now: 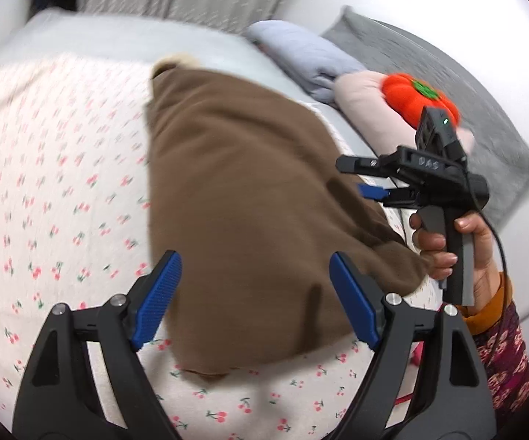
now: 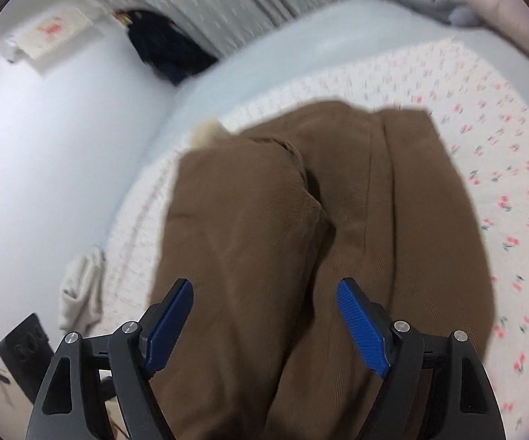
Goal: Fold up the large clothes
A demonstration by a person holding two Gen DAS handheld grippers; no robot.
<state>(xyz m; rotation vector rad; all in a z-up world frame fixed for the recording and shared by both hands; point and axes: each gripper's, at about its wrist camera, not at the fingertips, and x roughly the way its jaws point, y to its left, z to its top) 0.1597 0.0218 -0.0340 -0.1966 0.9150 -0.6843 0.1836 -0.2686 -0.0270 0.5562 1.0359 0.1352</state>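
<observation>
We fold best by seizing the brown garment at 2 matching corners and drawing it taut. It lies bunched on the cherry-print bed. Our left tongs hover above its near edge, spread wide, empty. Our right tongs hang likewise agape, gripping nothing.

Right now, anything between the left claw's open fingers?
Only the brown garment lying on the cherry-print sheet, seen past the left claw in the left wrist view.
</observation>
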